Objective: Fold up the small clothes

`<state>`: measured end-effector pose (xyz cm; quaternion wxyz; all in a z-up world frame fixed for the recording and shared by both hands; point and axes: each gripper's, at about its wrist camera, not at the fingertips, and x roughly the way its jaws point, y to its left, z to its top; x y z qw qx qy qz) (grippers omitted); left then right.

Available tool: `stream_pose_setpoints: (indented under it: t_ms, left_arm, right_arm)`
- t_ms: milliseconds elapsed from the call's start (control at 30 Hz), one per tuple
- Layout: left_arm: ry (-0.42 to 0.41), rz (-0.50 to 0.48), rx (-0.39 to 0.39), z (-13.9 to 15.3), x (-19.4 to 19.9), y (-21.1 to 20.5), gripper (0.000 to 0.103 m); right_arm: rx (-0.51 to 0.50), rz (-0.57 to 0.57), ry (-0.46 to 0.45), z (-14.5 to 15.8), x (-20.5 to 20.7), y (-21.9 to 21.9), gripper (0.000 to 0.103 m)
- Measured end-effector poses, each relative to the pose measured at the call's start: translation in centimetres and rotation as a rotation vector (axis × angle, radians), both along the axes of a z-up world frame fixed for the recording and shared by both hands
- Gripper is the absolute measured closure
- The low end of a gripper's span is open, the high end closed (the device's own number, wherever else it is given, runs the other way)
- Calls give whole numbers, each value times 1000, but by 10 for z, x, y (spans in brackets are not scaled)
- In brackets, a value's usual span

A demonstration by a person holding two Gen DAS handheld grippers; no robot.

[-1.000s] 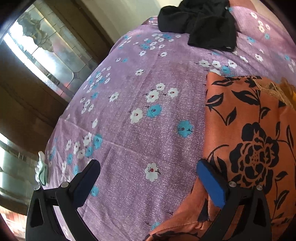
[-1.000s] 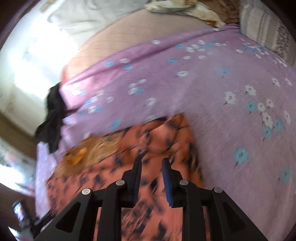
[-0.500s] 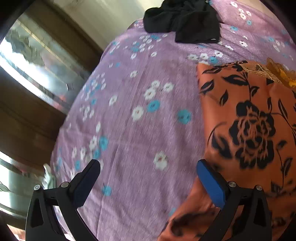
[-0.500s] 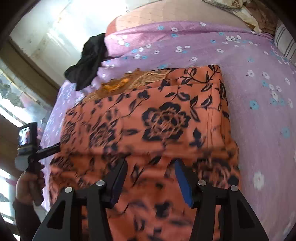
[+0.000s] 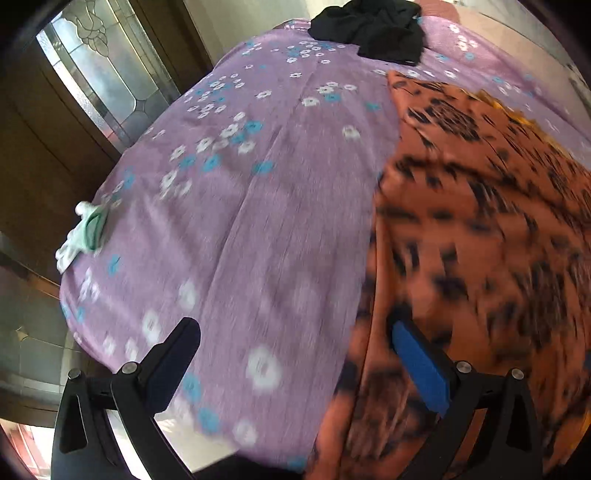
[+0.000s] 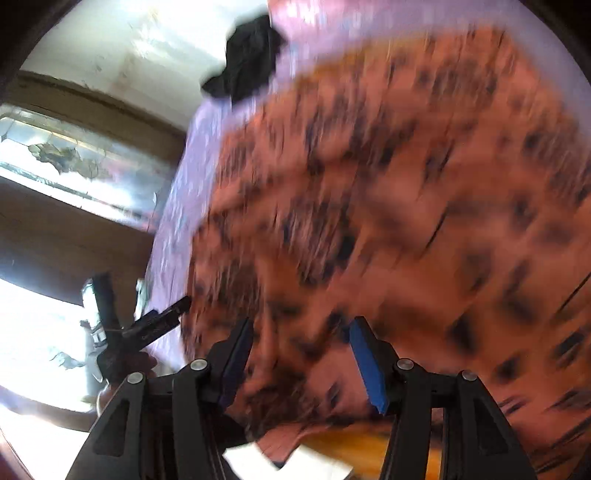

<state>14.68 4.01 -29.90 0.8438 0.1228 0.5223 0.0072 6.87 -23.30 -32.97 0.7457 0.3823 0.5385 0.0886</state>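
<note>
An orange garment with black flowers [image 5: 480,229] lies spread on the purple flowered bedsheet [image 5: 258,192]; it fills most of the right wrist view [image 6: 406,192], blurred by motion. My left gripper [image 5: 291,350] is open and empty above the sheet, its right finger over the garment's left edge. My right gripper [image 6: 301,354] is open and empty, low over the garment's near part. The left gripper also shows in the right wrist view [image 6: 147,325], at the garment's left edge.
A black garment [image 5: 369,27] lies bunched at the far end of the bed, also in the right wrist view [image 6: 247,59]. A small green-and-white cloth [image 5: 86,229] sits at the bed's left edge. A glass-panelled door [image 5: 99,74] stands to the left.
My right gripper has opened from nearly shut and swung down close over the orange garment. My left gripper has pulled back towards the bed's near edge, still open.
</note>
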Motion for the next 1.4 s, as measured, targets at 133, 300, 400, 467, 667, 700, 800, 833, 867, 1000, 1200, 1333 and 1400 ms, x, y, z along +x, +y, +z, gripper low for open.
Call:
stream_pose_setpoints:
  t_ms: [133,300,400,467,667,700,800,833,867,1000,1200,1333,1400]
  left_arm:
    - [32,-15,3,0,-28,11,3]
    - [111,-5,-99,-4,-44,27,49]
    - [147,-11,-155,-3,-54,29,66]
    - [142,-18,-155,-2,-60,26,66]
    - [140,-9,-154,-8,-81,11,22]
    - [151,-24,-155,-12,-86,9,22]
    - [157,-68,-139,-22,-96,-1,29]
    - [155,-84,-147,-22,-98,-5,35]
    - [164,-98,-176,-21,-100,-9,49]
    - [160,-140,-222,-13,-105,-19,86]
    - [167,-122,-342,-5,-97,6,93]
    - [177,-129,-388,-5,-96,19,85]
    - [185,-105,-404,-7,-89,27,55]
  right_arm:
    - [12,140,34,0,-23,37,45]
    - [71,220,149,-11,-66,58,44]
    - [96,131,50,20,-84,25,44]
    - [55,28,-42,51,-102,-16,44]
    - [-125,-330,-86,83,-189,-130,26]
    - [-116,-371,-58,73,-202,-144,26]
    - [5,-451,11,34,-227,-169,26]
    - [42,-462,20,25,-229,-175,26]
    - [89,-478,25,13,-230,-178,26]
    - [194,-469,2,-14,-214,-166,26]
    - [132,-413,16,-24,-175,-144,73]
    - [48,-375,-65,-3,-169,-134,85]
    - [37,-372,-102,5,-169,-134,85]
